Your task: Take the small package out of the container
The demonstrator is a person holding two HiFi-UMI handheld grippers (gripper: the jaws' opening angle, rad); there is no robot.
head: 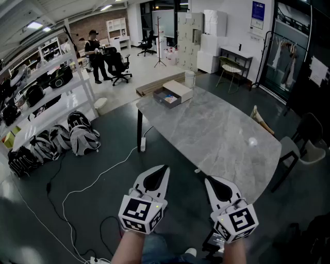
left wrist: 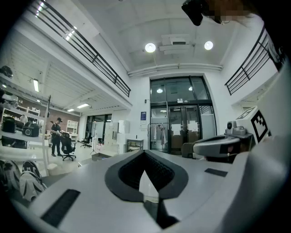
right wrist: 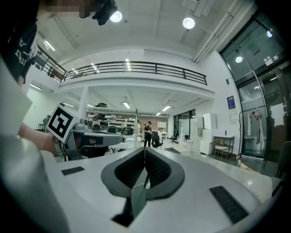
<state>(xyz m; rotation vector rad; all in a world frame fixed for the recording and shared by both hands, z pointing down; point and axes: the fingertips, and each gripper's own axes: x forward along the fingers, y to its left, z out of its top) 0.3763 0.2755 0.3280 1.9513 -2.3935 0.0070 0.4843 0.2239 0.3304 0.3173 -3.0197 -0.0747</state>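
Step in hand: approach, no contact yet; the left gripper (head: 164,168) and the right gripper (head: 209,180) each had jaws together with nothing between them, held about level at the 6 o'clock edge of the table (head: 216,135). The container (head: 164,101) lay open at the table's far 11 o'clock corner, well apart from both; the small package (head: 169,99) was judged to be the bluish item inside. Next move called for: close in on the container, part one gripper's jaws, lower over the package. Writing: wall poster (head: 257,14) at 1 o'clock unreadable; marker cubes (head: 138,212) bore square patterns only.
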